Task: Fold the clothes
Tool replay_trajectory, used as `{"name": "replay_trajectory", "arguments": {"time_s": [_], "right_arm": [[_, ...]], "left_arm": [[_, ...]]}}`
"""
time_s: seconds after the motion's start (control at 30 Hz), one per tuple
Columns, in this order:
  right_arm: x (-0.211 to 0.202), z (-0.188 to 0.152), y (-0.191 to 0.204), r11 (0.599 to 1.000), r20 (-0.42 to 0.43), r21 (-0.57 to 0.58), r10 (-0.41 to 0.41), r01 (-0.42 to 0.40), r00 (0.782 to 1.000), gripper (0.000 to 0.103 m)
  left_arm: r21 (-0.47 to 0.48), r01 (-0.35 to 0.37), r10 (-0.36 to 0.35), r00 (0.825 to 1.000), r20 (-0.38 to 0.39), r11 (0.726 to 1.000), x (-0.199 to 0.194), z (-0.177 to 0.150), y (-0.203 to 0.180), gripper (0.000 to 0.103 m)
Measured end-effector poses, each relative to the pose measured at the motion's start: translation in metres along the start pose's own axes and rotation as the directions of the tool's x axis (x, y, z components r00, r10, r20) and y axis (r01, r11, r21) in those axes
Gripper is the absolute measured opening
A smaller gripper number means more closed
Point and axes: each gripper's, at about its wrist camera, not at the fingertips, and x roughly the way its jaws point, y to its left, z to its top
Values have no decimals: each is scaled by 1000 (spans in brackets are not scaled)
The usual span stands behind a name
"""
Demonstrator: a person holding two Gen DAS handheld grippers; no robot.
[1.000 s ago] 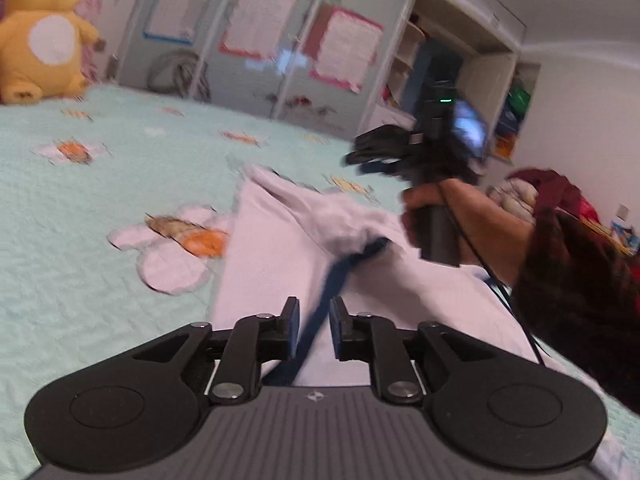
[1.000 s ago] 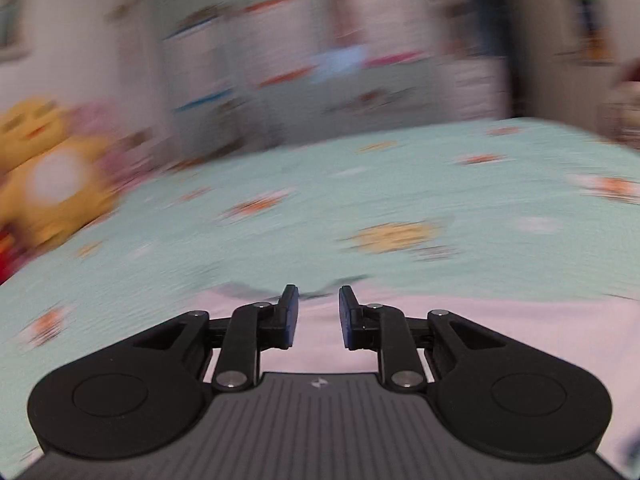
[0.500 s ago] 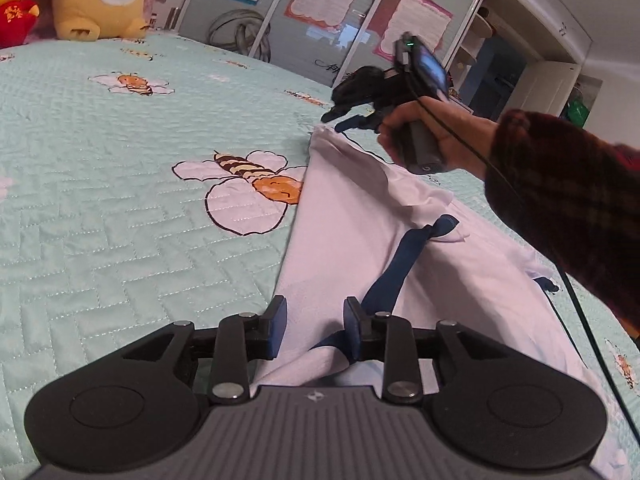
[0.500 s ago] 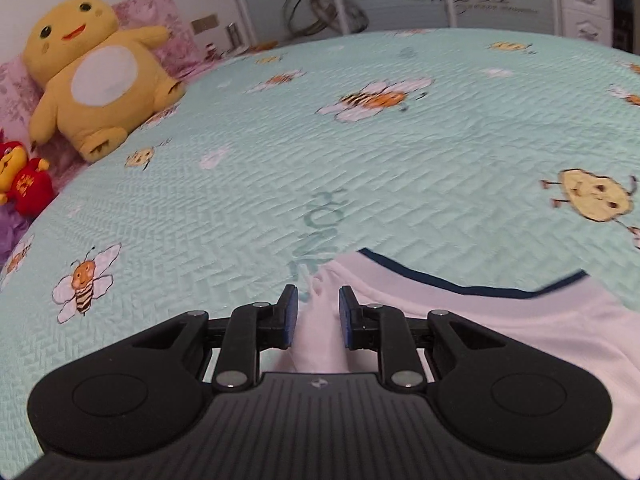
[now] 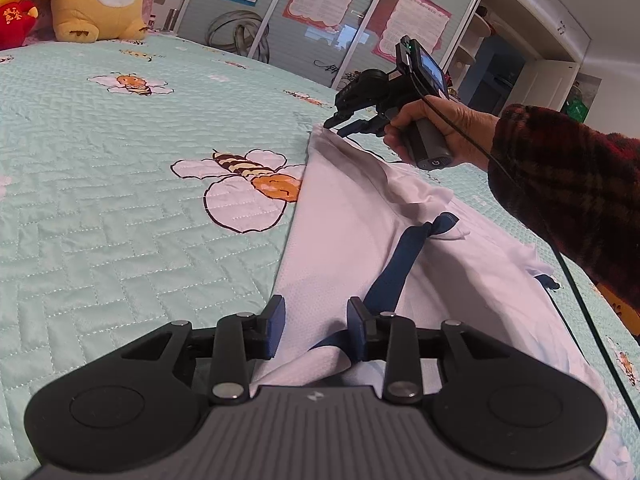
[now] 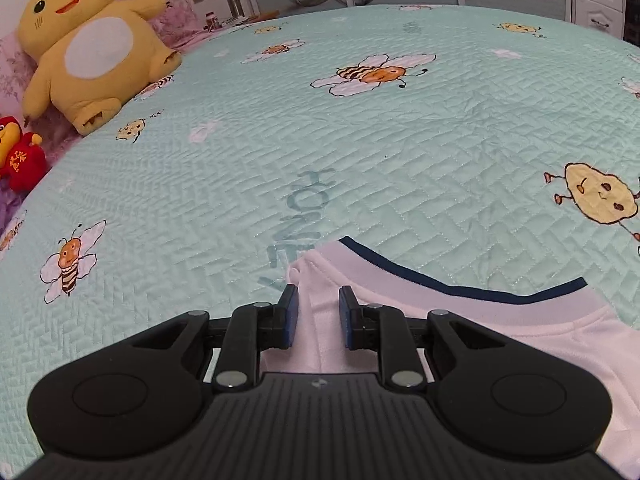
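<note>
Hand-held gripper along shirt's length

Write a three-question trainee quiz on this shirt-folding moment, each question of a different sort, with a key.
1. True or false: the left gripper is clamped shut on the white shirt.
2. Multiple choice: the shirt's trim is A) red B) navy C) green.
3. Fill in: the yellow plush toy sits beside a smaller ___ one.

Key: 1 false, its fingers stand apart with fabric between them; 2 B; 3 red.
</note>
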Motion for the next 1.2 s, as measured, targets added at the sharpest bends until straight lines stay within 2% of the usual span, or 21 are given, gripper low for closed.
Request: {"name": "replay_trajectory", "arguments": {"time_s": [0.07,0.2,0.33,0.47,0.63,0.8,0.93,1.07,1.13,1.2], "right_arm": [[1,0,2,1000,-4,18,16,-16,1000,23],[-2,-8,29,991,-9,-128,-34,33,999,31],[-7,-22,54,946,1,-312,-93,89,996,35],[-11,-31,56,897,43,-409,-166,169,985,34],[-23,-33,41,889,111,-396,-203,231,973,34],[-20,-34,31,908,103,-359,-190,214,976,34],[-9,-36,38,884,117,-404,-204,234,972,34],[4,-32,43,879,116,-411,-214,243,970,33],[8,-27,42,888,107,-396,-210,235,972,33],[9,-23,37,910,87,-361,-182,201,979,28]], "left_arm": [[3,0,0,1000,0,1000,0,0,0,39],[3,5,-5,1000,0,1000,0,0,0,40],[2,10,-10,1000,-1,1000,-1,0,-1,42],[0,15,-15,1000,-2,1000,-1,0,-1,44],[-1,18,-18,1000,-3,1000,-1,0,0,44],[5,20,-20,1000,-3,1000,0,0,-1,46],[6,23,-23,1000,-3,1000,0,-1,-1,48],[6,28,-28,1000,-3,1000,0,-1,-2,50],[4,30,-30,1000,-3,1000,-1,-1,-1,50],[2,33,-33,999,-3,999,-1,-1,-1,50]]}}
